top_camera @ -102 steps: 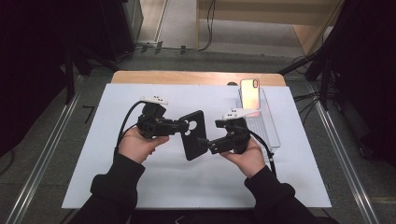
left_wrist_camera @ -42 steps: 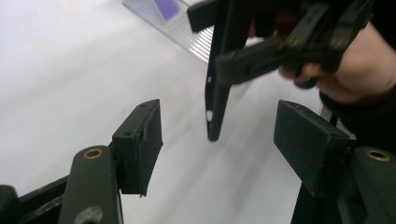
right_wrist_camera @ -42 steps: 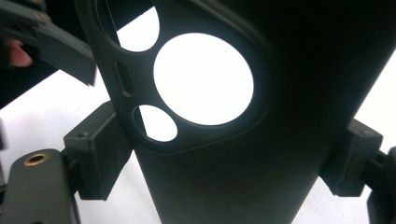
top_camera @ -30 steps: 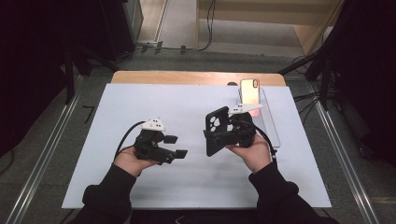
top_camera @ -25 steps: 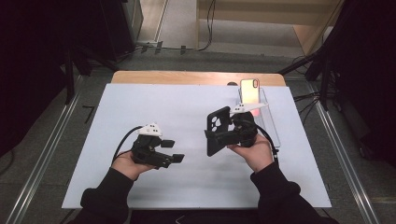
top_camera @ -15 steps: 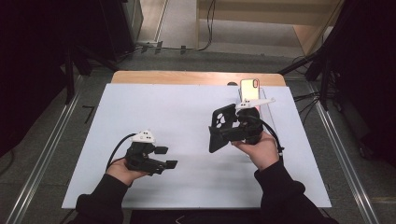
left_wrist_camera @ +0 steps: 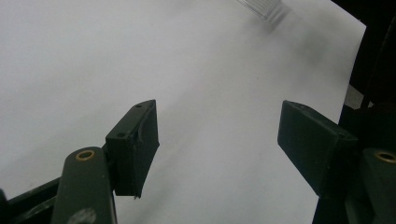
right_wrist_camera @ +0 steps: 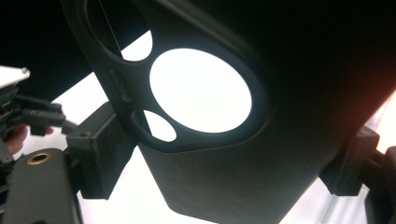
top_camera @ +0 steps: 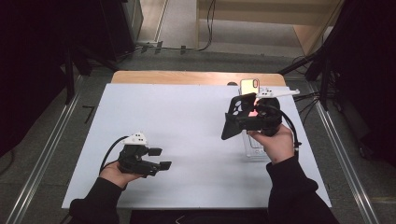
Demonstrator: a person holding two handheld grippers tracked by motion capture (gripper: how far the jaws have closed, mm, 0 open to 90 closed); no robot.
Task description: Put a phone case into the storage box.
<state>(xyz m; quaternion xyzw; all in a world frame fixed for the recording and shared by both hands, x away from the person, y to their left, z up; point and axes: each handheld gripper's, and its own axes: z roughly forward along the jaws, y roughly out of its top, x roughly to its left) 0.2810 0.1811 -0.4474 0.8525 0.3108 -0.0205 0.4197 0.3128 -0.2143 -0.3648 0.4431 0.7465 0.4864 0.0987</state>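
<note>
The tabletop (top_camera: 187, 116) is covered by a large white sheet, with a strip of bare wood showing along its far edge. The person's two dark-sleeved forearms come in from the near side, well apart from each other.

On the right side of the tabletop lies a clear plastic tray (top_camera: 256, 150), partly hidden under the right hand. At its far end, near the far edge of the white sheet, a phone (top_camera: 249, 86) stands with its screen glowing.

The black phone case (top_camera: 235, 116) is off the tabletop, held up in the air over the right part of the sheet, just left of the tray. It stands on edge, tilted, with its camera cut-out toward the top. In the right gripper view the case (right_wrist_camera: 261, 140) fills the space between the jaws, its round camera openings showing white sheet through them.

The right hand-held gripper (top_camera: 250, 122) is closed on the case, one pad pressing each side of it.

The left hand-held gripper (top_camera: 161, 158) is low over the near left part of the sheet, well away from the case. Its jaws stand apart with nothing between them; the left gripper view shows bare white sheet in the gap (left_wrist_camera: 217, 140).
</note>
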